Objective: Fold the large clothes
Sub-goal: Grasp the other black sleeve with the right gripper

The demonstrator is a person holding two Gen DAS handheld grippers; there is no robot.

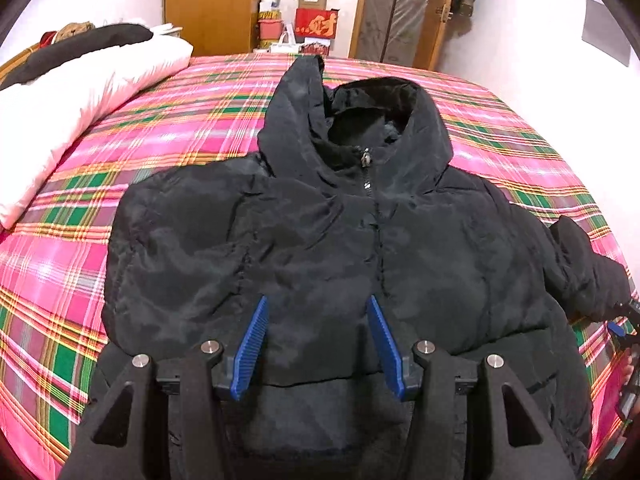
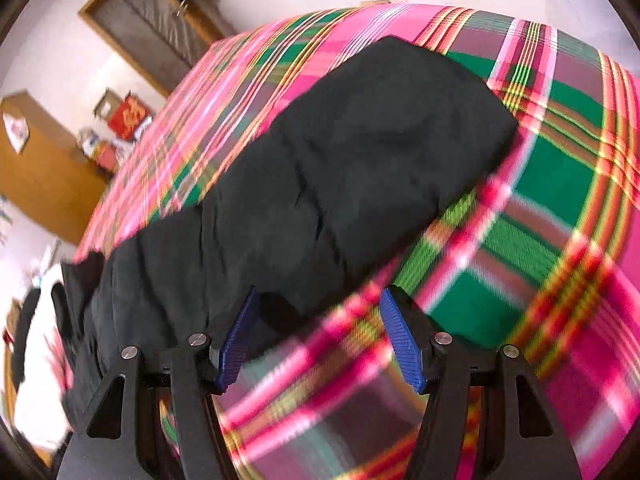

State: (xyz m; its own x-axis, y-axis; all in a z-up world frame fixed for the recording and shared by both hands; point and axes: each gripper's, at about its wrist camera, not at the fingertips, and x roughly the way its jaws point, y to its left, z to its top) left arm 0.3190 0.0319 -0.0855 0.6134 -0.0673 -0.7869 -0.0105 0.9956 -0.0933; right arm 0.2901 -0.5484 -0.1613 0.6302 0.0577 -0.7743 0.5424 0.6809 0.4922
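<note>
A black hooded puffer jacket (image 1: 312,236) lies front up on the pink plaid bed (image 1: 168,136), zipped, hood toward the far side. My left gripper (image 1: 316,304) is open and empty above the jacket's lower front. The jacket's right sleeve (image 2: 360,168) stretches out across the bed in the blurred right wrist view. My right gripper (image 2: 318,300) is open beside the sleeve's near edge, its left fingertip over the sleeve's edge and its right one over the bedsheet. The right gripper also shows at the left wrist view's right edge (image 1: 624,328), by the sleeve cuff.
A white pillow (image 1: 80,92) and dark clothing (image 1: 80,48) lie at the bed's far left. Beyond the bed stand a wooden cabinet (image 1: 212,4), stacked boxes (image 1: 312,20) and a door (image 1: 400,12). The bed edge (image 1: 616,240) runs along the right.
</note>
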